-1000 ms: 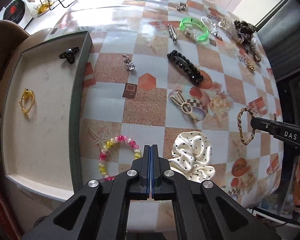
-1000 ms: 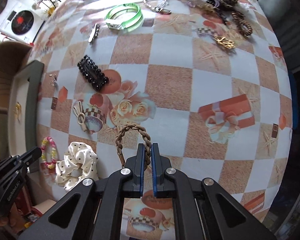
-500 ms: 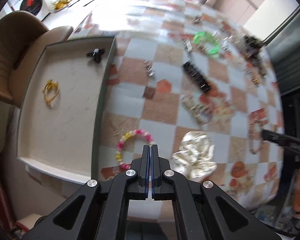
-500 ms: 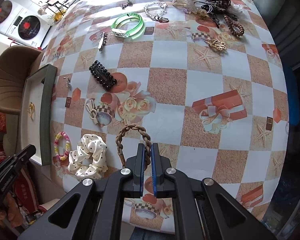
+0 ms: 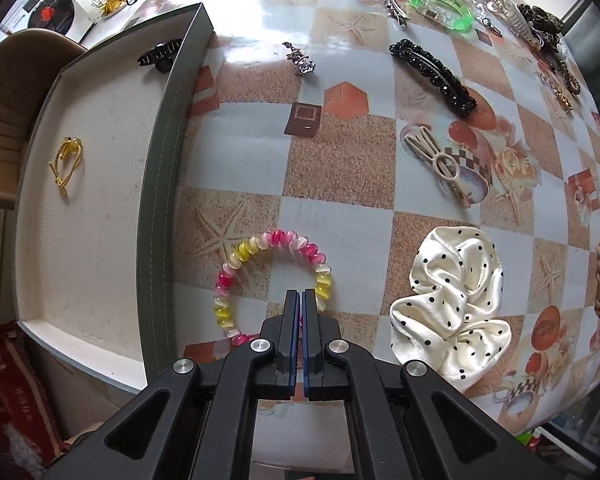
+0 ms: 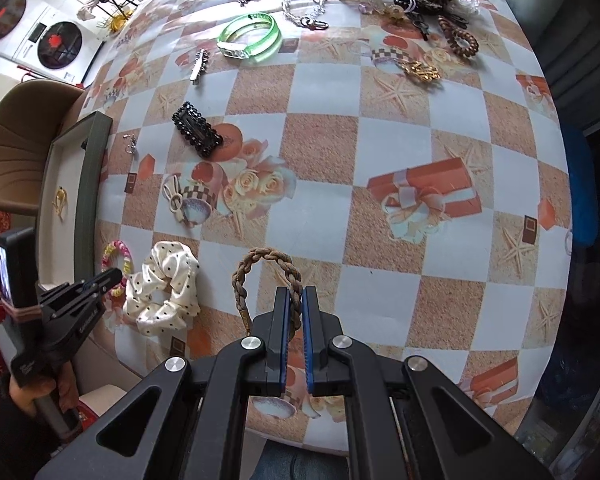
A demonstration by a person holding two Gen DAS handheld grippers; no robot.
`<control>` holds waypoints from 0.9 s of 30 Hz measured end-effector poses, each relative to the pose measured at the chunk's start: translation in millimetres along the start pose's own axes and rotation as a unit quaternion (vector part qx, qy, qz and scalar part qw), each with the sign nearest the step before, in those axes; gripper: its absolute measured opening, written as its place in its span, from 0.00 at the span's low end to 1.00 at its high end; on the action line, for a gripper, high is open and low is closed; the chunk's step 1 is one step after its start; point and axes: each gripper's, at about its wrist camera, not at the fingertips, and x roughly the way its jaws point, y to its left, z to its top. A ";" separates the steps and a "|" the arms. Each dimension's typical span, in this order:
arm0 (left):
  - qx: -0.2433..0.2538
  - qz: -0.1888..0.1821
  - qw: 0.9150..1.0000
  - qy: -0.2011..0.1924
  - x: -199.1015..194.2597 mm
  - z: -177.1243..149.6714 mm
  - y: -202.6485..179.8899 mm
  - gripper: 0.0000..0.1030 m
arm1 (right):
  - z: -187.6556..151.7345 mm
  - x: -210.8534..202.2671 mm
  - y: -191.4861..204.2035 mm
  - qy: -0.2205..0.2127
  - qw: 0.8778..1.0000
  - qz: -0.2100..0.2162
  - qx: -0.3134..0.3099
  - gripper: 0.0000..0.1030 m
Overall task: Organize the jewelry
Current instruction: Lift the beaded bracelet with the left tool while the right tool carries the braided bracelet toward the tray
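- The green bangle [image 5: 440,6] carries dark print along its outer band, too small and curved to make out.
- The left gripper [image 6: 114,276] has pale lettering on the side of its black body, too blurred to read.
- Nothing else bears legible writing.

- The tray [image 5: 162,184] sits at the table's [image 5: 340,160] left edge.
- A claw clip [image 5: 158,55] and a small clip [image 5: 66,160] lie in it, well apart.
- The bead bracelet [image 5: 268,276] lies just right of the tray, the scrunchie [image 5: 452,300] farther right.
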 end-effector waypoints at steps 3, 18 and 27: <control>-0.003 0.000 1.000 -0.003 -2.8 0.5 3.4 0.97 | -0.5 0.8 -3.1 0.002 1.000 0.001 0.005 0.06; 0.028 -0.005 1.000 0.010 33.2 5.2 -9.8 0.79 | -4.1 2.0 -4.8 0.007 1.000 0.003 0.012 0.06; 0.028 -0.083 0.996 -0.003 21.0 3.6 -17.5 0.11 | -0.9 -1.1 -0.8 0.003 1.000 0.006 0.009 0.06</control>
